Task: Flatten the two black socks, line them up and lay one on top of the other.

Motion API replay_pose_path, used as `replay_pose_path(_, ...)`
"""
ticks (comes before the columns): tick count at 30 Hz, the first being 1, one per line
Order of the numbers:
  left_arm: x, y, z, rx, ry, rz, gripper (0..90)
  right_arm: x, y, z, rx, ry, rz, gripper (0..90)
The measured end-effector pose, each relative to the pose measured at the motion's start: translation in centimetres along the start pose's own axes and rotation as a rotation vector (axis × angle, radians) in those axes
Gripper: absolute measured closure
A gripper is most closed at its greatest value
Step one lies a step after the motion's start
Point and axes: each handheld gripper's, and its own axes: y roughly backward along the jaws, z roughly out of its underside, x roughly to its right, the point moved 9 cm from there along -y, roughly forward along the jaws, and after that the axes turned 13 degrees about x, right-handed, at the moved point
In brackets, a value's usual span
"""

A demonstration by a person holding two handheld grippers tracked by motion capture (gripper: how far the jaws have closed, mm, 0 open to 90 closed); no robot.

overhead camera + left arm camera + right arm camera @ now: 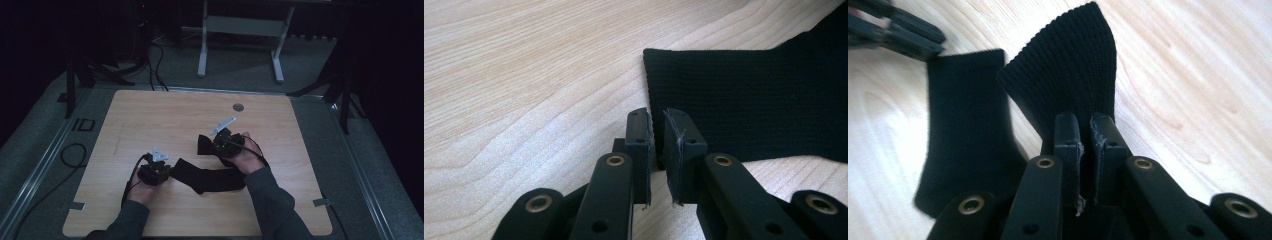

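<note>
Black knit sock [210,177] lying on the light wooden surface [150,120], stretched between both hands near the front edge. Left tool [167,171] low at the sock's left end; in the left gripper view [658,131] jaws nearly closed, a thin gap between pads, ribbed sock [744,110] edge just at the tips — actual pinch unclear, cannot tell. Right tool [210,145] clamped on the sock's other end, lifted and tilted off the surface; in the right gripper view [1085,131] fabric [1068,70] fans upward from the pressed jaws. Left tool [898,30] blurred at upper left there.
</note>
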Motion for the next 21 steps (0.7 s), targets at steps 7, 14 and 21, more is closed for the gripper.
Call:
replay_pose_path(7,-0.2,0.1,0.1,-0.004,0.005,-0.003,81.4,-2.9,2.2,-2.8,0.083,-0.035,-0.055,83.4)
replay_pose_path(14,-0.2,0.0,0.2,-0.011,0.001,-0.003,81.9,-6.4,-1.4,-0.8,-0.018,-0.072,-0.126,83.4)
replay_pose_path(21,0.1,-0.1,0.4,-0.022,-0.010,0.004,82.4,-6.8,-5.2,1.7,-0.090,-0.145,-0.107,82.9)
